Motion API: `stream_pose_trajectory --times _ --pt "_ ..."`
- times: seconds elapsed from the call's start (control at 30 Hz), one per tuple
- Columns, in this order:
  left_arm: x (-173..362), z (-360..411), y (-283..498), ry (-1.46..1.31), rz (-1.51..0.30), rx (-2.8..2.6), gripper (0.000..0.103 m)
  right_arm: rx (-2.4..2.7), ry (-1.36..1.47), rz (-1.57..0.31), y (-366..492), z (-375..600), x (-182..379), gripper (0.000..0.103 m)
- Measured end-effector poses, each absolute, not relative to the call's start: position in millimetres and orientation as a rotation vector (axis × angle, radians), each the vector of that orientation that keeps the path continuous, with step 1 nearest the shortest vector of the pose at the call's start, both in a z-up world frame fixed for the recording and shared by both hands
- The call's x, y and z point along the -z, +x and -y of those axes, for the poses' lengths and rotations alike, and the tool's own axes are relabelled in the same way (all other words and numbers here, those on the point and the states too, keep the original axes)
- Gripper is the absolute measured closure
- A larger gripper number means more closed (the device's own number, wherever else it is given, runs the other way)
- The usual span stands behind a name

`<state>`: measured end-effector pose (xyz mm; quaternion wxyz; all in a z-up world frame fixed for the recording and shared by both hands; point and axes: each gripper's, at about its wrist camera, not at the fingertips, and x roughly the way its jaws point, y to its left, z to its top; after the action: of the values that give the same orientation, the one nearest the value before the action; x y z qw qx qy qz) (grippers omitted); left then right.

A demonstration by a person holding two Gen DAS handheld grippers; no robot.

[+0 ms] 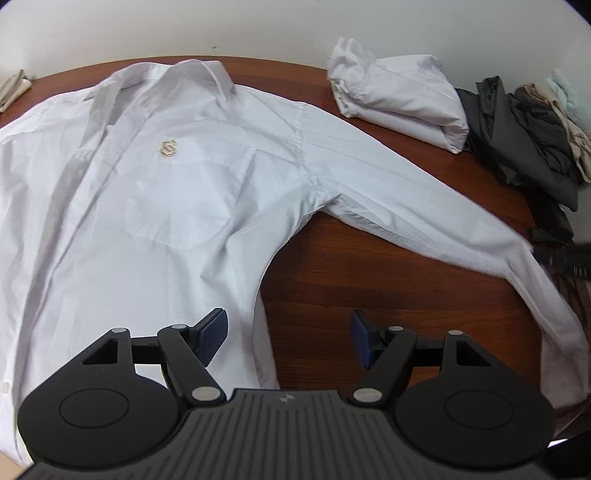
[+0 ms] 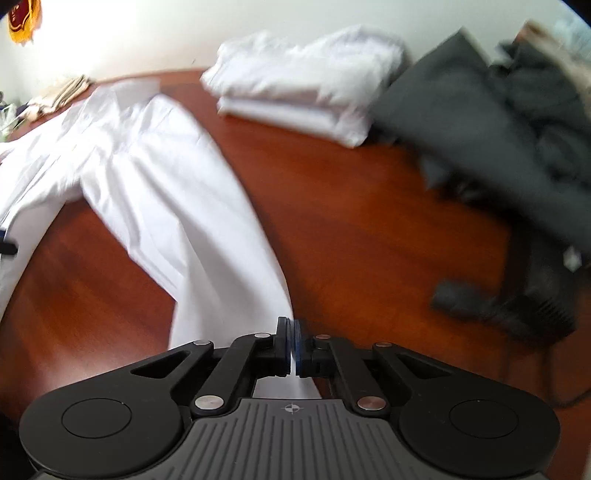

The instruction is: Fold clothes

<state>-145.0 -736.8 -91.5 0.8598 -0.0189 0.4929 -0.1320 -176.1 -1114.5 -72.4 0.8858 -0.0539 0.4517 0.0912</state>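
White shirt (image 1: 155, 177) lies spread face-up on the wooden table (image 1: 332, 266), sleeve (image 2: 177, 206) stretched out sideways. Right gripper (image 2: 293, 350) is clamped on the sleeve's end; left gripper (image 1: 288, 339) hovers above the shirt's side edge, fingers apart, empty.

A reddish-brown wooden worktop (image 1: 369, 258) with visible grain and a glossy finish fills the scene. Its far edge meets a plain off-white wall (image 1: 258, 26). In the right wrist view, strong light washes out the wall (image 2: 110, 33) at far left, where a yellow-and-red ornament (image 2: 22, 18) hangs at the top corner. At the right, a dark ribbed object (image 2: 532, 306) sits at the worktop's (image 2: 369, 221) edge, too blurred to identify.
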Motion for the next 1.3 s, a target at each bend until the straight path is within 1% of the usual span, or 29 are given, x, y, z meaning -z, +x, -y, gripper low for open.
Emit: stream_pose_trajectory --times 0.13,0.3,0.53,0.63,0.7,0.83,0.9,1.13,1.23,1.3 --pt "98.2 750.7 -147.8 -0.027 -1.048 0.333 0.026 -0.143 -0.221 -0.889 -156.2 1121.7 48.7 0.099" --pt "113.3 763.9 -147.6 -0.045 -1.086 0.380 0.026 -0.048 -0.355 -0.860 -121.7 1131.6 42.5 0.100" --pt "123.8 776.2 -156.5 -0.064 -1.108 0.411 0.024 -0.086 -0.271 -0.816 -94.2 1144.5 21.7 0.097" --pt "123.0 774.9 -163.2 -0.070 -1.107 0.401 0.024 -0.172 -0.196 -0.793 -93.4 1135.2 11.7 0.090" --pt "121.4 769.8 -167.8 -0.092 -1.105 0.386 0.024 -0.238 -0.135 -0.782 -92.4 1124.3 8.0 0.081" --pt "110.9 753.4 -179.2 -0.139 -1.061 0.333 0.024 -0.359 -0.069 -0.770 -87.9 1093.0 6.3 0.075" --pt "101.6 741.6 -184.5 -0.168 -1.035 0.297 0.024 -0.411 -0.064 -0.765 -85.7 1074.1 8.4 0.071" --pt "68.5 698.5 -198.7 -0.212 -0.962 0.174 0.024 -0.589 -0.027 -0.777 -81.8 988.6 21.8 0.069" --pt "56.2 680.5 -206.2 -0.211 -0.938 0.144 0.024 -0.655 -0.024 -0.789 -80.5 949.6 29.7 0.067" --pt "50.5 666.6 -212.6 -0.215 -0.928 0.131 0.024 -0.694 -0.039 -0.796 -81.6 927.7 35.6 0.061"
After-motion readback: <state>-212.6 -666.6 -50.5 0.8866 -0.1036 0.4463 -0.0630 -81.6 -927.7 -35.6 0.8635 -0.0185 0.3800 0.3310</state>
